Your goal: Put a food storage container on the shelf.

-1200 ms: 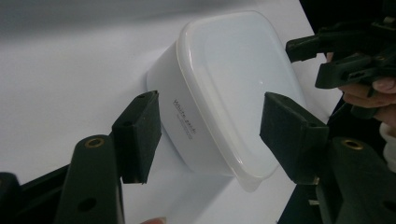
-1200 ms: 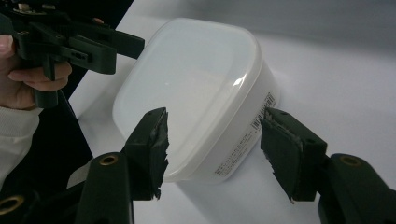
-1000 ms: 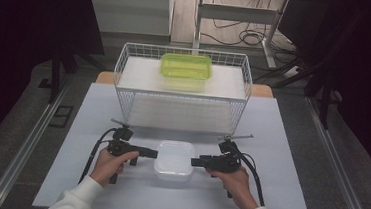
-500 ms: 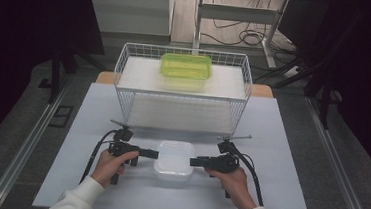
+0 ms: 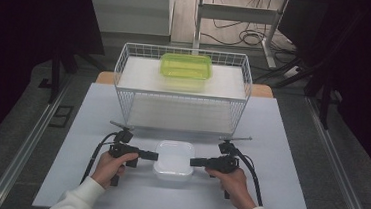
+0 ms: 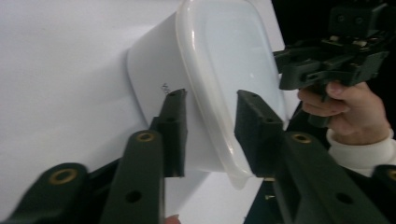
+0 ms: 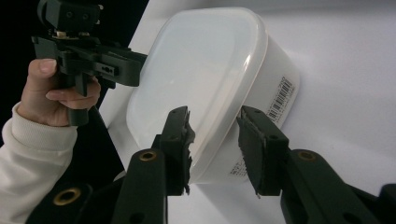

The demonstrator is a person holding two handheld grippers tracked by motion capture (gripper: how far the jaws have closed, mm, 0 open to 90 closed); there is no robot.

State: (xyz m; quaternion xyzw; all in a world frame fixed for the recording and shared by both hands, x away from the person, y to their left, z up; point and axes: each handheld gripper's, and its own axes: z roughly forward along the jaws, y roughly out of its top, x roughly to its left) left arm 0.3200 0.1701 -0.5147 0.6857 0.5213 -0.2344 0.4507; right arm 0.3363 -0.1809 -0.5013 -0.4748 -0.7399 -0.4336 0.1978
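Observation:
A white lidded container (image 5: 174,159) sits on the table's near middle. My left gripper (image 5: 157,156) lies level at its left side and my right gripper (image 5: 191,161) at its right, both pointing inward. In the left gripper view my left gripper (image 6: 210,130) straddles the lid's rim (image 6: 229,163). One jaw is by the side wall and the other over the lid. My right gripper (image 7: 212,140) straddles the opposite rim of the container (image 7: 205,79) the same way. Both pairs of jaws have just been closing, with the rim between them and a gap still showing.
A white wire basket (image 5: 183,112) stands behind the container, with a green lidded box (image 5: 185,67) on its upper shelf. The pale table (image 5: 281,142) has bare room at both sides. Cables trail from both grippers toward the person's sleeves.

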